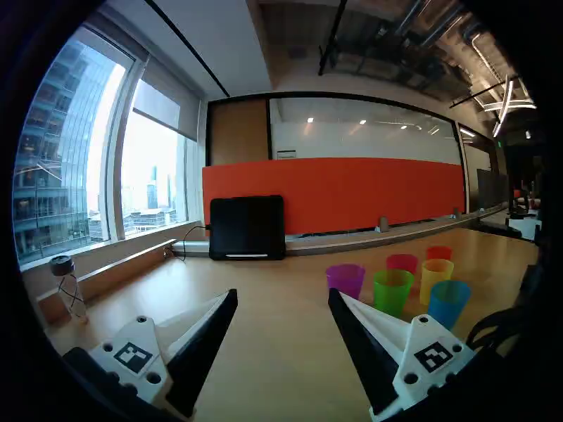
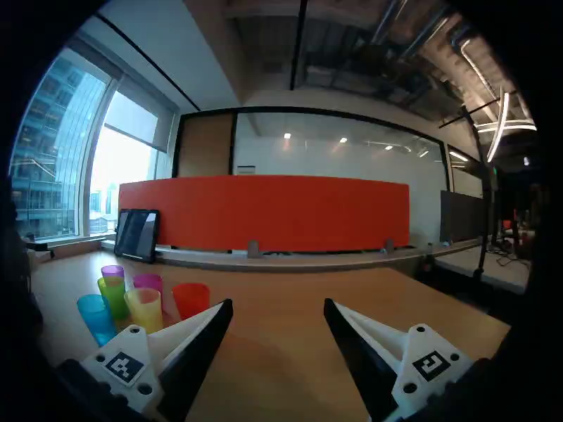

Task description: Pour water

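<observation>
— Though six coloured cups [image 1: 392, 291] stand bunched on the desk [image 1: 281, 366], well short of its far edge, has any water gone in?

— Not as far as I can judge. No cup is lifted or tilted, and whether any holds water I cannot tell. The whole pour looks left to do.

— What would supply it?

— Perhaps the small capped bottle [image 1: 67, 285] by the window-side edge; its contents are unclear.

— And the grippers?

— Both the left gripper [image 1: 281, 292] and the right gripper [image 2: 278, 302] hover level above bare desk, fingers spread wide, pinching nothing, the cups off to one side of each.
</observation>
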Available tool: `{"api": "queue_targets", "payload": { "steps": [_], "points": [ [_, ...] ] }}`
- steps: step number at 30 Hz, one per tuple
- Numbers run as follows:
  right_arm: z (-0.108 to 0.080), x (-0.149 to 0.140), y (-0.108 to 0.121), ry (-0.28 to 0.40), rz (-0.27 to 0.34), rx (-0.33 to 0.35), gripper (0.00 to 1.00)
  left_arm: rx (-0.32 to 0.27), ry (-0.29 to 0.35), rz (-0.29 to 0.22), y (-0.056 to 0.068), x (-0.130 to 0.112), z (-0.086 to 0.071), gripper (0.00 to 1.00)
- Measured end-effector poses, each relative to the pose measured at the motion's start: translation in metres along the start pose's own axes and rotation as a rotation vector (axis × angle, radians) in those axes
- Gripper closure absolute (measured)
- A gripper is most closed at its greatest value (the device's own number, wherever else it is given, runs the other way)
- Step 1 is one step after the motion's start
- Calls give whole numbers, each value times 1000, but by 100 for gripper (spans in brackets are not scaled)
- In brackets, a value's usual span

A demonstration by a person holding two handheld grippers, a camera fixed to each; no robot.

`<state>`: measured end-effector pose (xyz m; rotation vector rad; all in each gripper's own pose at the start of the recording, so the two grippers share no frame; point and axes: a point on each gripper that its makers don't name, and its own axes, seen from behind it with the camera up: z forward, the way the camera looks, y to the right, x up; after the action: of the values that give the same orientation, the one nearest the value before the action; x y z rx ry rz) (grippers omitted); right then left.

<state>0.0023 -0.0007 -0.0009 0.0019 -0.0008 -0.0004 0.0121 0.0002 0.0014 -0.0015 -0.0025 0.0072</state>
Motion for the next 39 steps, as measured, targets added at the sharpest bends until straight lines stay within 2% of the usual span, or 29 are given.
{"api": "queue_targets", "payload": {
  "steps": [5, 11, 20, 26, 35, 39],
  "points": [
    [-2, 17, -3, -17, -3, 19, 0, -21, -11, -18, 0, 20, 3, 4],
    [5, 45, -7, -44, -4, 42, 0, -44, -18, -25, -3, 55, 11, 4],
    [17, 104, -18, -47, 52, 89, 0, -61, -6, -20, -13, 120, 21, 4],
    [26, 136, -17, -48, 78, 102, 0, -89, -4, -20, -16, 157, 29, 4],
    [29, 177, -15, -39, 37, 106, 0, -109, 12, -15, -24, 198, 39, 4],
    [31, 178, -17, -46, 20, 114, 0, -124, 10, -16, -23, 204, 42, 4]
  ]
}}
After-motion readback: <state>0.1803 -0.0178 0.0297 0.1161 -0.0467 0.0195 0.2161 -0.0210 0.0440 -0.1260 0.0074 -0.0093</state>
